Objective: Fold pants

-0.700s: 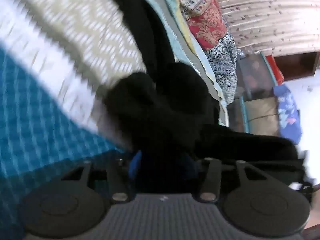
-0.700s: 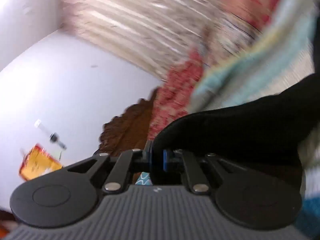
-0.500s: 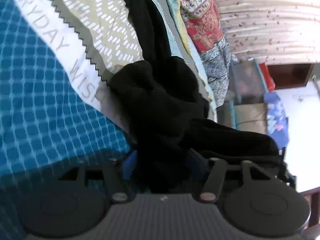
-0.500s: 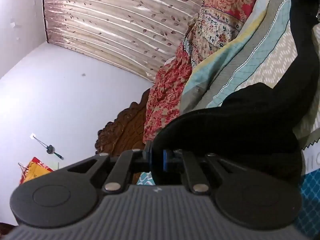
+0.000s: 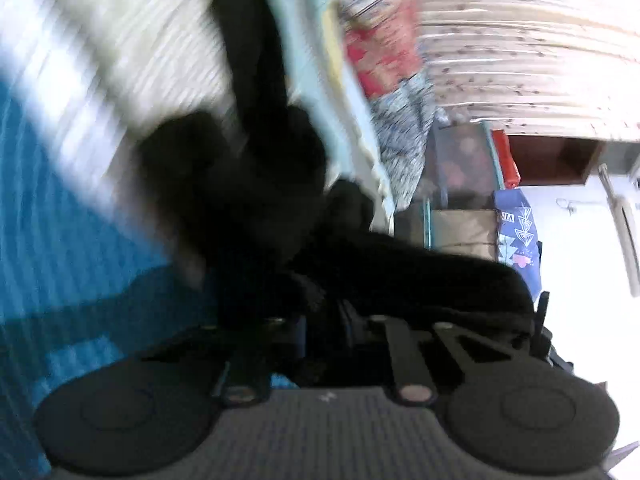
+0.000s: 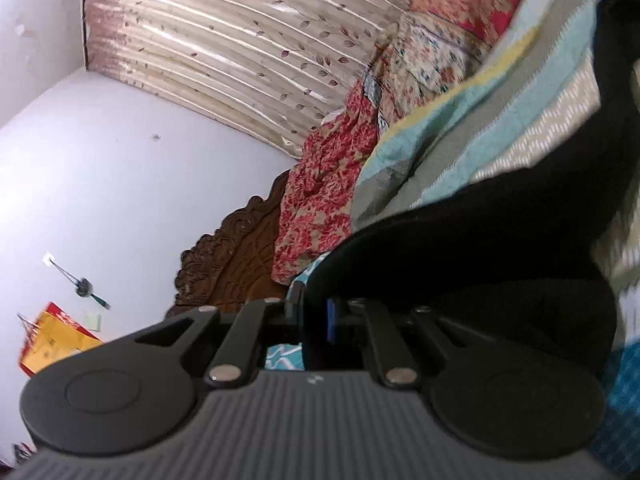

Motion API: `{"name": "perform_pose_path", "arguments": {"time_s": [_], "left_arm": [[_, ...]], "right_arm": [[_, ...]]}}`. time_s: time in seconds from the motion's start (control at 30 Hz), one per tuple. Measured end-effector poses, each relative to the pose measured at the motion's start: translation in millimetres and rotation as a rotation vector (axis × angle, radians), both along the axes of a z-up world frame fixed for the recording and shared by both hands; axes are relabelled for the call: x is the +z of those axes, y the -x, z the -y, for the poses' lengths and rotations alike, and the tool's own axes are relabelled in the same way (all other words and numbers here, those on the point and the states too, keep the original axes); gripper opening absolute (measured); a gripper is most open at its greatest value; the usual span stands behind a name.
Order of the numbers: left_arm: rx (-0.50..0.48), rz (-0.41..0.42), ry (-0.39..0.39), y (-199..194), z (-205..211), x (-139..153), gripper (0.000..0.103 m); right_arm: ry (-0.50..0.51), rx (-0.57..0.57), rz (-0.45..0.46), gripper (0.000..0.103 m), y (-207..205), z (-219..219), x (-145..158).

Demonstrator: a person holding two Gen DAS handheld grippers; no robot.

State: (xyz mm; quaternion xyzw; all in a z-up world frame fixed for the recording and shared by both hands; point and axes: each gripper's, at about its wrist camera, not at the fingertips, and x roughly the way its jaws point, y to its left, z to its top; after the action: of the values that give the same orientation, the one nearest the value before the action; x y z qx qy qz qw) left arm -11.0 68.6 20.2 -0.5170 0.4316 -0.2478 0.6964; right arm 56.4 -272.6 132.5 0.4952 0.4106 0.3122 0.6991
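Both claws are clamped on the black pants [image 5: 256, 200]: left claw [image 5: 324, 332] pinching a bunched handful, right claw [image 6: 314, 316] gripping an edge. The pants hang lifted just over the patterned bedspread [image 6: 460, 128] on the bed.

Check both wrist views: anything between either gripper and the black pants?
Nothing visible. The left gripper and the right gripper are each shut directly on the black pants, with fabric filling the gap between the pads. The left view is motion-blurred, but only dark cloth sits there.
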Motion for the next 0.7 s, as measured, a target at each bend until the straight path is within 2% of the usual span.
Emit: {"name": "perform_pose_path", "arguments": {"time_s": [0.03,0.07,0.17,0.2,0.27,0.33,0.37,0.4,0.43,0.47,0.5,0.53,0.57,0.63,0.7], "left_arm": [[0.03,0.05,-0.017,-8.2,-7.9,20.7,0.013],[0.06,0.106,-0.03,-11.5,-16.7,39.9,0.013],[0.189,0.348,-0.063,-3.8,-51.9,108.9,0.012],[0.227,0.427,-0.099,6.4,-63.6,126.4,0.012],[0.3,0.538,-0.221,29.3,-77.8,151.0,0.012],[0.349,0.566,-0.386,51.8,-83.4,148.5,0.013],[0.36,0.553,-0.462,59.2,-83.0,140.1,0.014],[0.367,0.502,-0.567,66.0,-81.7,123.6,0.015],[0.364,0.427,-0.647,69.5,-80.4,106.1,0.015],[0.354,0.314,-0.709,73.0,-82.7,83.3,0.012],[0.342,0.22,-0.723,77.4,-87.6,63.7,0.012],[0.343,0.125,-0.689,84.5,-96.9,43.5,0.012],[0.367,0.077,-0.636,93.9,-106.2,31.3,0.013],[0.432,0.057,-0.559,112.2,-122.5,24.6,0.02],[0.479,0.038,-0.556,117.5,-130.7,24.4,0.038]], "right_arm": [[-0.015,-0.006,0.157,0.013,1.6,-0.5,3.4],[-0.032,-0.014,0.268,0.016,-0.2,-2.0,13.4],[-0.058,-0.015,0.446,0.016,-1.8,-10.8,42.1],[-0.07,-0.003,0.473,0.016,-1.1,-13.6,43.0],[-0.081,0.043,0.447,0.016,-3.1,-25.3,27.5],[-0.05,0.098,0.313,0.021,-2.2,-45.0,-16.4],[-0.009,0.124,0.225,0.029,0.4,-55.5,-45.7],[0.059,0.161,0.15,0.038,2.5,-64.6,-71.9],[0.177,0.212,0.065,0.049,5.9,-75.4,-102.7],[0.271,0.243,0.003,0.049,8.2,-79.7,-125.9],[0.33,0.265,-0.066,0.049,10.5,-76.4,-150.5],[0.343,0.262,-0.107,0.049,12.6,-69.5,-163.0],[0.333,0.249,-0.144,0.049,11.5,-57.6,-171.3],[0.306,0.187,-0.155,0.049,6.6,-26.3,-171.0],[0.319,0.086,-0.128,0.05,-5.4,10.7,-158.4]]}}
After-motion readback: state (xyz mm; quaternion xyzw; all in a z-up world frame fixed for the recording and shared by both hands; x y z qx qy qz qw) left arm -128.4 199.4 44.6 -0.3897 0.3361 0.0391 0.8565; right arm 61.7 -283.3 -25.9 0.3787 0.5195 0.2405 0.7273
